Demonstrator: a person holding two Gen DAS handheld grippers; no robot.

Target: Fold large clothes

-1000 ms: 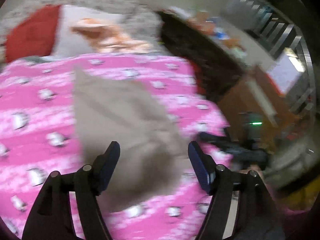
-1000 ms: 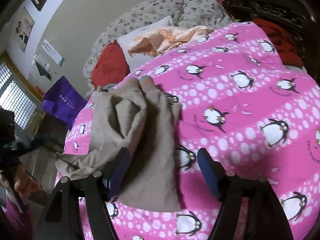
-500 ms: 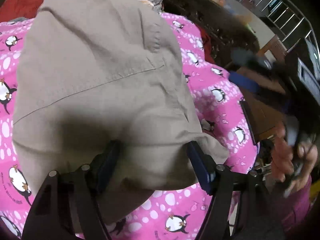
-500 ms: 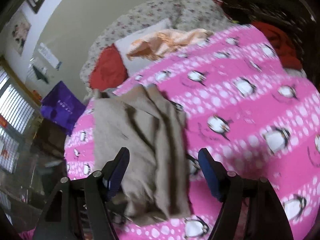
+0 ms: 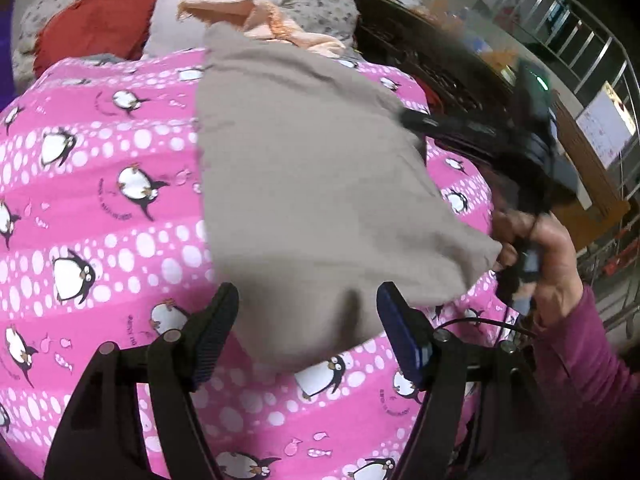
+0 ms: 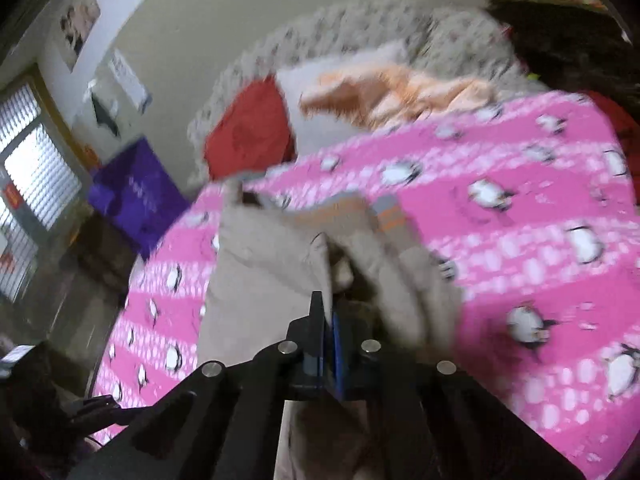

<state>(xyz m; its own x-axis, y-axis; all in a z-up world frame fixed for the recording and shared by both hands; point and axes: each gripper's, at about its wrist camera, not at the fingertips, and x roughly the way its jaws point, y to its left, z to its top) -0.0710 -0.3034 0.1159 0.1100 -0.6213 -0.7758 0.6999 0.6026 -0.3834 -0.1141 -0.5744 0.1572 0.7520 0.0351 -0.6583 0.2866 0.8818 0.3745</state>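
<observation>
Your right gripper [image 6: 326, 316] is clamped on the beige garment [image 5: 312, 184]. Your left gripper [image 5: 306, 316] is spread wide, empty, over the garment's near edge on the pink bedspread [image 5: 100, 208].

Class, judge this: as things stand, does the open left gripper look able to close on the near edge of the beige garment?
Probably yes. The left gripper is open, the beige garment's near edge lies between its fingers, and nothing blocks it. The right gripper already pinches another fold.
</observation>
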